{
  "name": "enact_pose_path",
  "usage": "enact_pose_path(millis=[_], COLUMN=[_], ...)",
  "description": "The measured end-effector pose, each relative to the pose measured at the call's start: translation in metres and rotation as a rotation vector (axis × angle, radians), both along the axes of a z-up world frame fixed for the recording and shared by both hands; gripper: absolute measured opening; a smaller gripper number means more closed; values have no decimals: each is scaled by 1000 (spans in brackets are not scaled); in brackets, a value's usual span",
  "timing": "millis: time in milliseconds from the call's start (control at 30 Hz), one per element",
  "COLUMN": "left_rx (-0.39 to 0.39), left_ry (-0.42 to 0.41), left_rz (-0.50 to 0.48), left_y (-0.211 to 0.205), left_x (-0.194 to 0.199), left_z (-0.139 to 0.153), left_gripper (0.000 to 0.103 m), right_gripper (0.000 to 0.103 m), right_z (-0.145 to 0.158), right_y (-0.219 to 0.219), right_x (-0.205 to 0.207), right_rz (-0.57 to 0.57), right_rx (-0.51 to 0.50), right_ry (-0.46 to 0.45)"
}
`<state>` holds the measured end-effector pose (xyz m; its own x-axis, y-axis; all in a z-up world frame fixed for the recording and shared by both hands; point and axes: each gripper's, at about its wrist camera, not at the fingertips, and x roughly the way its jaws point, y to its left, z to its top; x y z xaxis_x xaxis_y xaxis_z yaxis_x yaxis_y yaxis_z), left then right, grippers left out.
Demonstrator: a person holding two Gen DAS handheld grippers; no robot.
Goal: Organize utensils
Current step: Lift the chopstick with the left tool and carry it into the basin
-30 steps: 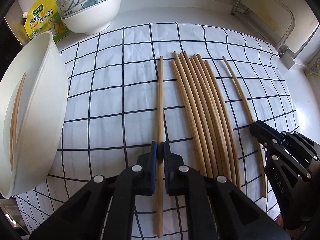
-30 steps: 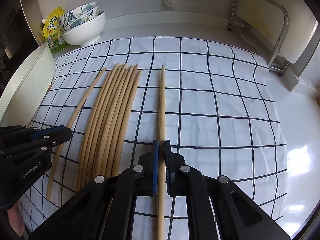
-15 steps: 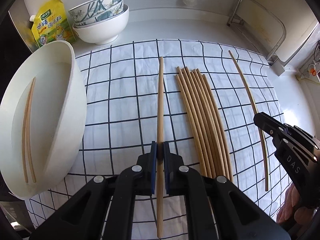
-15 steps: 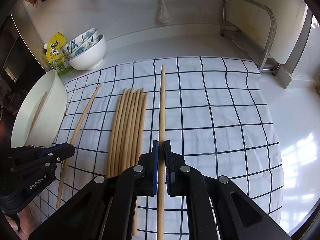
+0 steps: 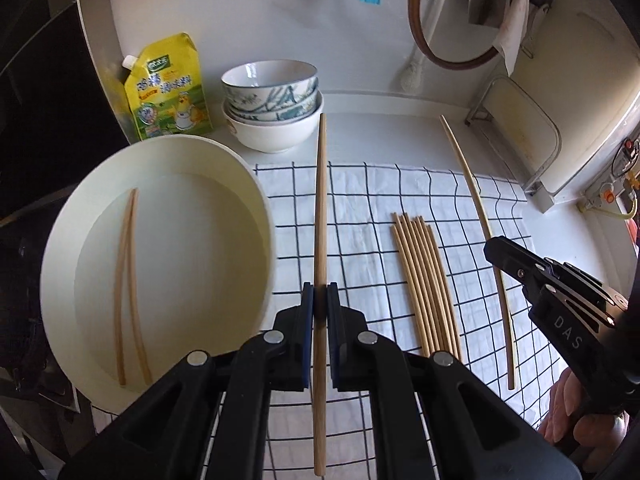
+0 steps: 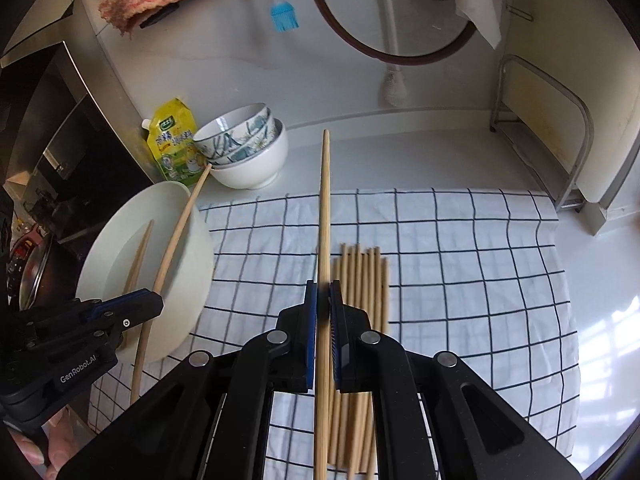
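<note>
**Two grippers, each clamped on a single chopstick above the checked cloth**

Left wrist view: the left gripper [image 5: 320,300] has its blue-padded jaws closed tight on one chopstick [image 5: 320,216], which runs straight ahead along the fingers, its far tip reaching toward the stacked bowls [image 5: 272,116]. To the left stands a white basin [image 5: 264,216] with two chopsticks in the basin [image 5: 126,280] lying side by side on its floor. On the checked cloth [image 5: 360,208] a bundle of chopsticks [image 5: 424,284] lies in a tight row. Further right, the right gripper [image 5: 490,246] grips a second chopstick [image 5: 476,196], which shows no contact with the cloth. Part of a hand [image 5: 568,412] appears below that gripper.

Right wrist view: the jaws are closed on the second chopstick [image 6: 325,216], held above the bundle [image 6: 362,304]. At the left, the left gripper [image 6: 158,304] carries its chopstick [image 6: 180,232] across the basin rim [image 6: 204,240]; whether the stick touches the rim cannot be judged from this angle. A yellow pouch [image 6: 174,144] stands beside the bowls [image 6: 248,152].
</note>
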<state>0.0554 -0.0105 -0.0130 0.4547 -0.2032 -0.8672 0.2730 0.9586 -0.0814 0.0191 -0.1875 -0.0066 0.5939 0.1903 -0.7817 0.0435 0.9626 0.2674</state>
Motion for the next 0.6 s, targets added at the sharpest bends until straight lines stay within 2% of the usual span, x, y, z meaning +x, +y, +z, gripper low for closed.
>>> enact_pose_path(millis=[267,600], left_rx=[18,31], left_ry=[-41,-8], left_rz=[110,207], left_y=[72,150], left_x=[19,50], left_z=[17,-3], left_gripper=[7,7], right_gripper=[6,6], right_z=[9,-1], right_y=[76,168], right_x=[30,79], right_rz=[127,257], right_rx=[37,61], right_ry=[-31,9])
